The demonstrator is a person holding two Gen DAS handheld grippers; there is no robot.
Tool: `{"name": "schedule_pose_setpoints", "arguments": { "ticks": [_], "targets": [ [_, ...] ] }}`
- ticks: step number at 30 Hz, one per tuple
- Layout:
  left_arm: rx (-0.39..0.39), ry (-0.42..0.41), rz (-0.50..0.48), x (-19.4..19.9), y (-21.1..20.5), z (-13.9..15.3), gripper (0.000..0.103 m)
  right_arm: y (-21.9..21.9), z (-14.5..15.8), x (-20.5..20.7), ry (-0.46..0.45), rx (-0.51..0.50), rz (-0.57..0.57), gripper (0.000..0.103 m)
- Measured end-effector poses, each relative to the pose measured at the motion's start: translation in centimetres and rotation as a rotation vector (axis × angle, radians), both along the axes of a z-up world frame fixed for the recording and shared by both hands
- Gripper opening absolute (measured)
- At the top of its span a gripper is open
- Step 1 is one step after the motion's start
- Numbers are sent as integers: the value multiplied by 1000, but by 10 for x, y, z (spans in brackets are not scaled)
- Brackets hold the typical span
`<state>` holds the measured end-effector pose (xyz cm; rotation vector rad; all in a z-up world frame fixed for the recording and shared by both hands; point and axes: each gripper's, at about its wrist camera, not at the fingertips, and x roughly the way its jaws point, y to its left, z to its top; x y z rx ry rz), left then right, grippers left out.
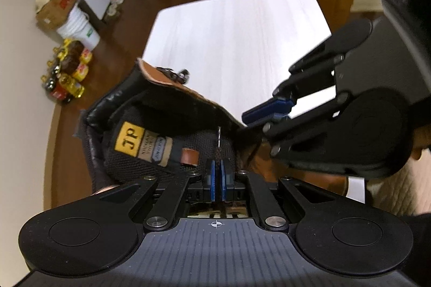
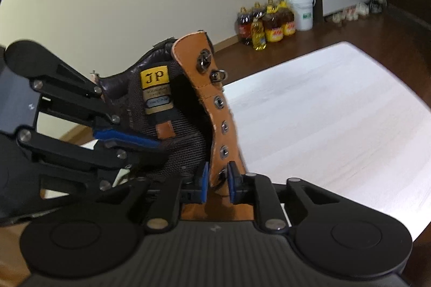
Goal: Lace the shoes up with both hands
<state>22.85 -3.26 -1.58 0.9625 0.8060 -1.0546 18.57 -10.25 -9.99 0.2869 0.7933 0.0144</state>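
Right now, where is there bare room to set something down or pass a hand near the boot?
Free: the white table top beyond the boot, bare out to its far edge by the wooden floor. Crowded: the boot's opening, where the left tongs pinch the lace and the right tongs clamp the eyelet flap, side by side.

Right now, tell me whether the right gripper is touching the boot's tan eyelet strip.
Cannot tell. In the right wrist view the right gripper straddles the tan eyelet strip, but pad contact isn't plain.

Tan leather boot [image 2: 188,104] upright on white table [image 2: 323,104].
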Motion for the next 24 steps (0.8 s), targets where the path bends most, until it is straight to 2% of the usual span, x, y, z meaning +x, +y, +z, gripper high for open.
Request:
{"name": "schedule_pose_setpoints", "arguments": {
  "ticks": [3,7,20,22,24],
  "targets": [
    [35,0,-31,1,-8,-7,5,-14,-3,-9,-19,86,-34,9],
    [50,1,-64,1,-16,-13,5,-25,-6,-10,-21,143,-48,8],
    [18,11,-93,2,-29,-20,5,-38,-5,-15,-12,187,-34,9],
    [12,15,-91,3,-31,-21,5,-48,-6,-17,-5,263,-37,9],
    [1,21,-88,4,-32,-21,5,-67,-9,-24,-13,392,-80,10]
  ]
}}
